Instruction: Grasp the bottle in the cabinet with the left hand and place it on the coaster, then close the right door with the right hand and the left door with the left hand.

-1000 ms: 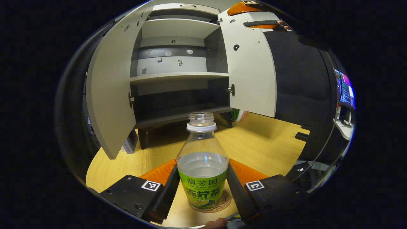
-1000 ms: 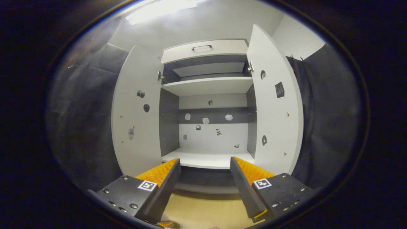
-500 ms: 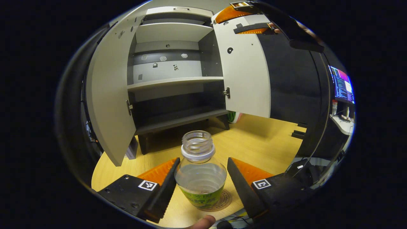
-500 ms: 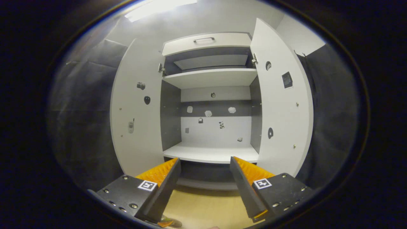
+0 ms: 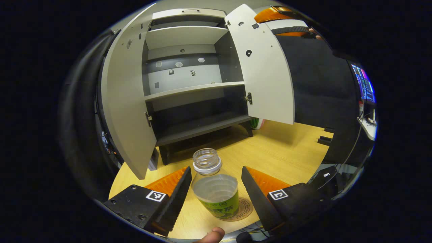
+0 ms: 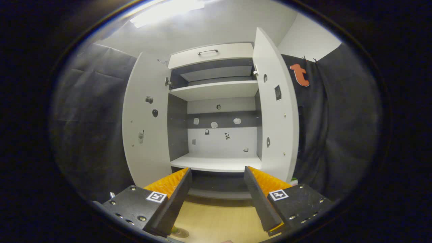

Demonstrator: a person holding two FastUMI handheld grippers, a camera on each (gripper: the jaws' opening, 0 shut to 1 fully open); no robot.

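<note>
A clear, uncapped bottle (image 5: 215, 190) with a green label stands upright on the round coaster (image 5: 243, 211) on the wooden table. My left gripper (image 5: 216, 168) is open, one finger on each side of the bottle with a gap on both sides. Behind it the cabinet (image 5: 192, 89) has its left door (image 5: 125, 101) and right door (image 5: 266, 74) swung open, and its shelves are bare. The right gripper (image 5: 283, 23) hangs near the right door's top outer edge. In the right gripper view my right gripper (image 6: 217, 170) is open, facing the cabinet with the right door (image 6: 276, 125) just right of centre.
The wooden table (image 5: 287, 148) stretches between the coaster and the cabinet. A drawer with a handle (image 6: 209, 52) tops the cabinet. A monitor (image 5: 366, 87) and desk stand at far right. A small green and red object (image 5: 258, 123) lies below the right door. A thumb (image 5: 212, 234) shows at the bottom edge.
The left gripper has let go of the bottle and risen and drawn back, leaving it on the coaster. The right gripper has shifted, so the right door now looks narrower.
</note>
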